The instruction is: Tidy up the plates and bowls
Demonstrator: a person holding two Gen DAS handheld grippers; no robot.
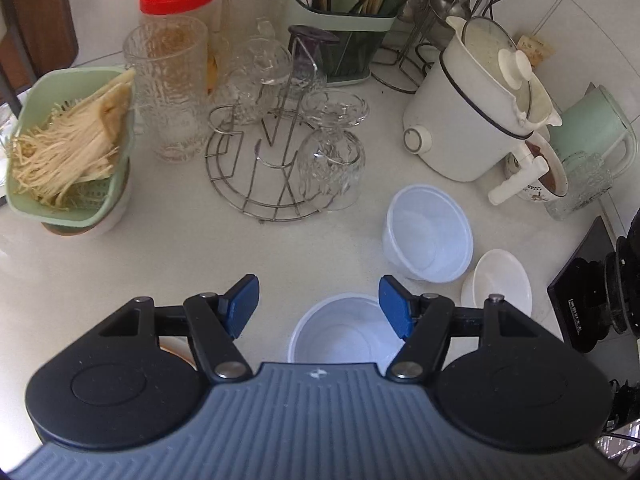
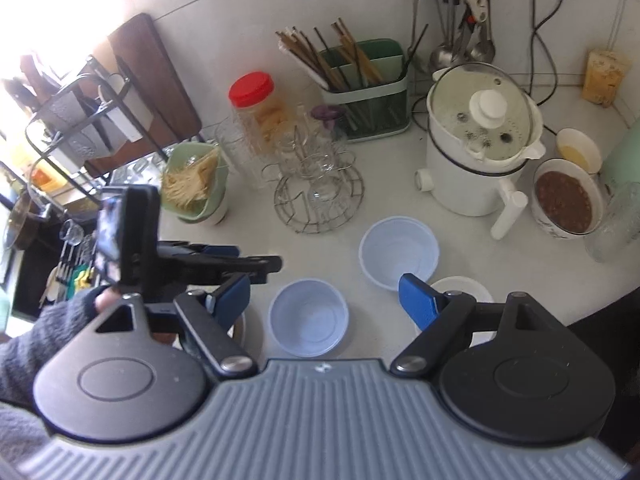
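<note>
Both claws spread, nothing pinched — left gripper [image 1: 319, 304] and right gripper [image 2: 327, 298] each above the near white bowl [image 2: 307, 317] at lower centre — second bowl [image 2: 398, 250] just beyond.

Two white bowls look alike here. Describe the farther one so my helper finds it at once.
Start at the white cooker. Just in front of it, by its handle, sits the farther bowl. Unlike the nearer bowl, it touches the small white plate.

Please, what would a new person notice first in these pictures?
Probably the two white bowls: near bowl just ahead of the open right gripper, far bowl behind it. Then the red-lidded jar at the back and the white cooker on the right.
</note>
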